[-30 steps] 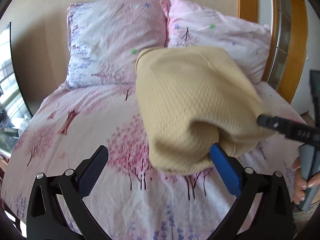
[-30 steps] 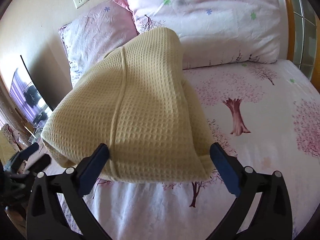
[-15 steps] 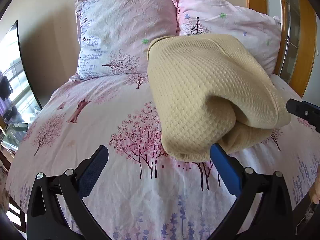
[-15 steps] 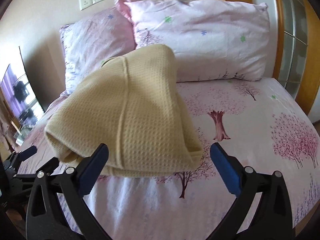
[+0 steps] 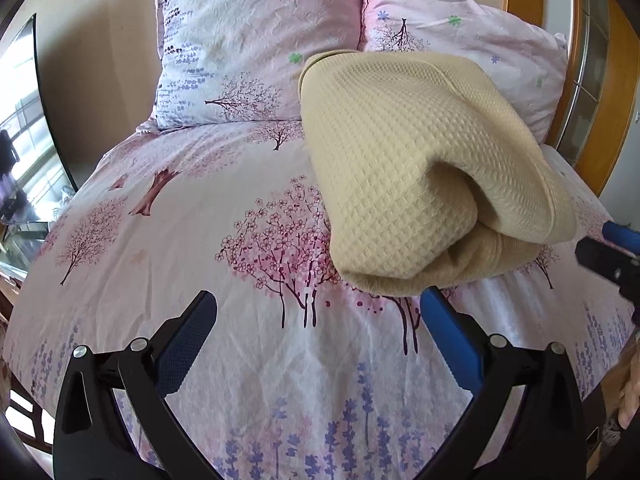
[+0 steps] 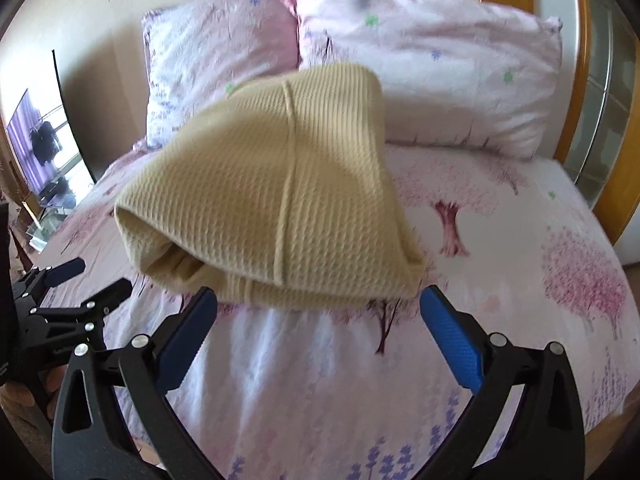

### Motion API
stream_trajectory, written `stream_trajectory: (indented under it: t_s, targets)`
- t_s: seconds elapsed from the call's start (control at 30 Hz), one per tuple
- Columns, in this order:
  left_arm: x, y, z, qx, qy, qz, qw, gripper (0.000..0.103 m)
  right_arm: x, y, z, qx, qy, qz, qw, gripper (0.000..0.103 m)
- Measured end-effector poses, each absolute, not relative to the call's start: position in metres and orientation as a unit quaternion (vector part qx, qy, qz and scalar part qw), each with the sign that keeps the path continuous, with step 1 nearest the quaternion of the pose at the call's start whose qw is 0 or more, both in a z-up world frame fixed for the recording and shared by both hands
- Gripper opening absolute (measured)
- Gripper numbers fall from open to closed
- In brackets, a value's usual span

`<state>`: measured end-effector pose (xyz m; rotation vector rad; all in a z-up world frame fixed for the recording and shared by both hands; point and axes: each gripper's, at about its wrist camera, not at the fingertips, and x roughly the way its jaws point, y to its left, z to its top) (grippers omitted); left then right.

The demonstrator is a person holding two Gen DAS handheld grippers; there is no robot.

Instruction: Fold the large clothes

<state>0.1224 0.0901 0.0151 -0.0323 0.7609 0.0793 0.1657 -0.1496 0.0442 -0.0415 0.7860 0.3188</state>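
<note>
Both the left gripper (image 5: 318,330) & right gripper (image 6: 319,326) are sitting w/ jaws apart, gripping nothing, w/ the folded yellow garment (image 5: 416,168) lying just ahead on the bed (image 5: 200,240), its loose top flap prob. risking springing open.

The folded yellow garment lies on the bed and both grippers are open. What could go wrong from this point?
1. The folded yellow garment bulges, with a loose open end facing the left gripper; it may spring open.
2. The right gripper sits close to the garment's near edge; a careless move could drag it.
3. The soft bed cover gives little support, so the bundle may sag sideways.
</note>
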Motion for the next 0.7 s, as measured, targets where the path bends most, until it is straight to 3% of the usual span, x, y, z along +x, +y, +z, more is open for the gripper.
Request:
stream_trajectory:
  t_s: [0.7]
  targets:
    - [0.128, 0.075, 0.003, -0.010, 0.447, 0.018, 0.894, 0.102, 0.171, -0.139, 0.014, -0.072, 0.455, 0.122, 0.879, 0.101]
